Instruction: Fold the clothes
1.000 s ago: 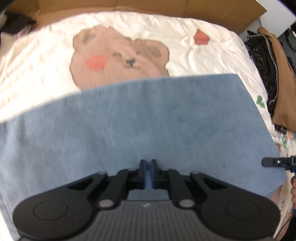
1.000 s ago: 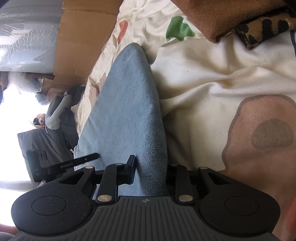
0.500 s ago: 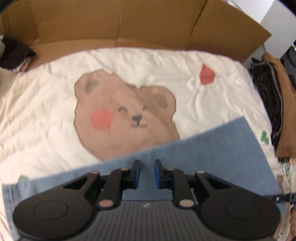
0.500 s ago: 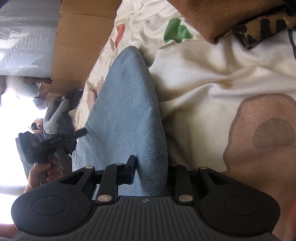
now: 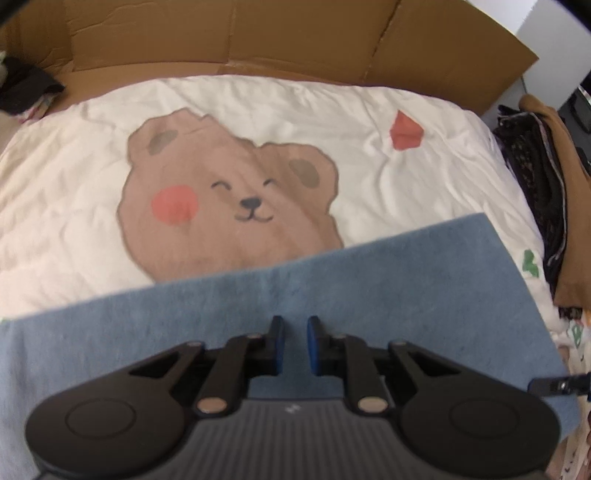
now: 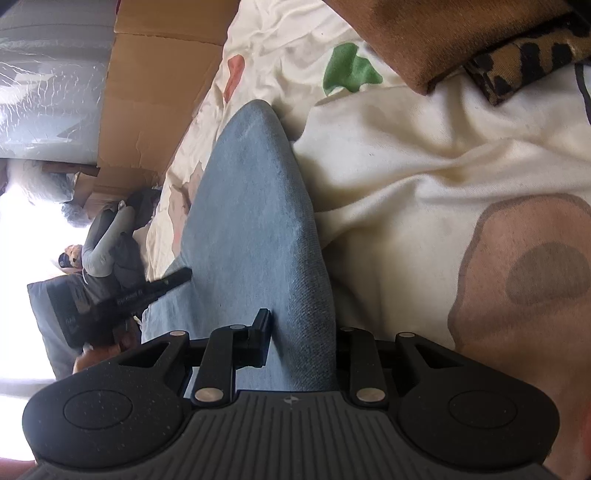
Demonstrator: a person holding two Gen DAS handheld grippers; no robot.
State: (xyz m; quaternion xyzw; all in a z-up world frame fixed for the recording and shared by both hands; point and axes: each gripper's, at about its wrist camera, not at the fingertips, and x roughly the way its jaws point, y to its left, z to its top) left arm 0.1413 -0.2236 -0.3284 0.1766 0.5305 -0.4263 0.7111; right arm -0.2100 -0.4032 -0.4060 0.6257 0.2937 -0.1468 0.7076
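Right gripper [image 6: 301, 345] clamps the blue denim fold [image 6: 258, 229]; left gripper [image 5: 293, 345], empty, jaws closing: one-sided hold risks skewing the fold.

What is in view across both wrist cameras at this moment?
blue garment: one, blue, spread across the near part of the sheet
bear-print sheet: one, cream with a brown bear, under the garment
cardboard: several panels, brown, behind the sheet
clothes pile: one, brown and dark patterned, at the sheet's right edge
dark clothing: one heap, black, far left corner
plastic wrap: one bulk, clear, beyond the cardboard
left gripper: one, black, above the garment, jaws closing, nothing clamped
right gripper: one, black, clamped on a fold of the garment
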